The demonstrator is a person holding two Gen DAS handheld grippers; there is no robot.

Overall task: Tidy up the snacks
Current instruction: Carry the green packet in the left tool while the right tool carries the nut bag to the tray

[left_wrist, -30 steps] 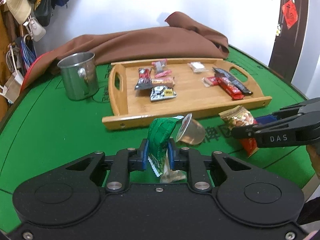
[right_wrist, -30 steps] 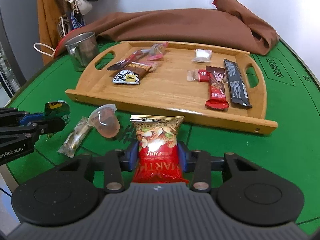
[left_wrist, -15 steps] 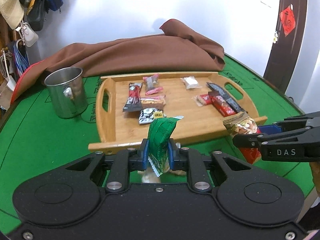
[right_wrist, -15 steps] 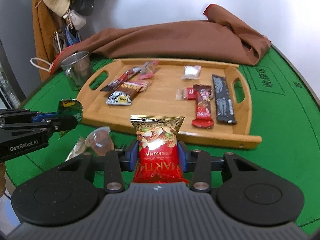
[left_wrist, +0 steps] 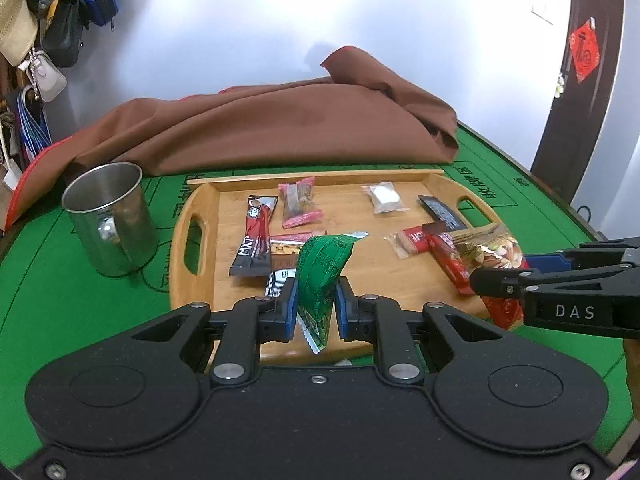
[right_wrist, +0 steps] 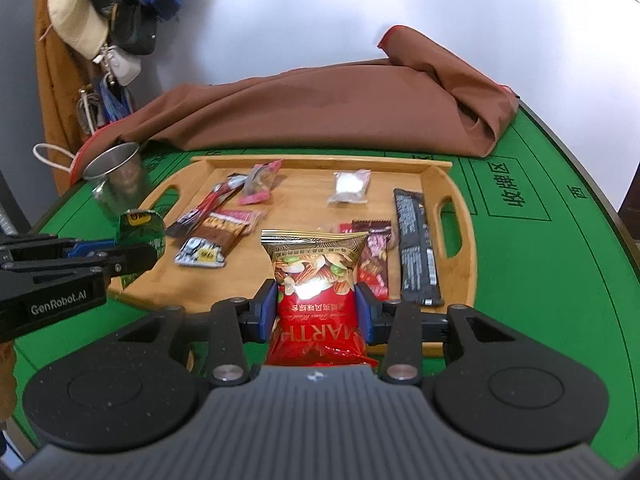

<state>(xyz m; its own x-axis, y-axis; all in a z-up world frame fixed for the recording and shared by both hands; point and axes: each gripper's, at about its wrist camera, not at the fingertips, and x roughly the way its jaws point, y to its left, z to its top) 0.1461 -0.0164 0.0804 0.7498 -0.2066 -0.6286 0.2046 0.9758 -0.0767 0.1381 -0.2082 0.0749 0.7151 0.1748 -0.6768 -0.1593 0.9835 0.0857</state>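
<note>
Both your tongs have carried their packets forward over the tray's [left_wrist: 182,216] near edge: left tongs [left_wrist: 316,307] pinching the green packet [left_wrist: 322,270], right tongs [right_wrist: 316,312] pinching the nut bag [right_wrist: 314,280]. Release looks next.

A green packet [left_wrist: 322,276] and a red nut bag [right_wrist: 316,292] stand upright over the snack-strewn wooden tray [right_wrist: 456,184].

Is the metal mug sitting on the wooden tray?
No, the metal mug stands on the green table, left of the wooden tray.
</note>
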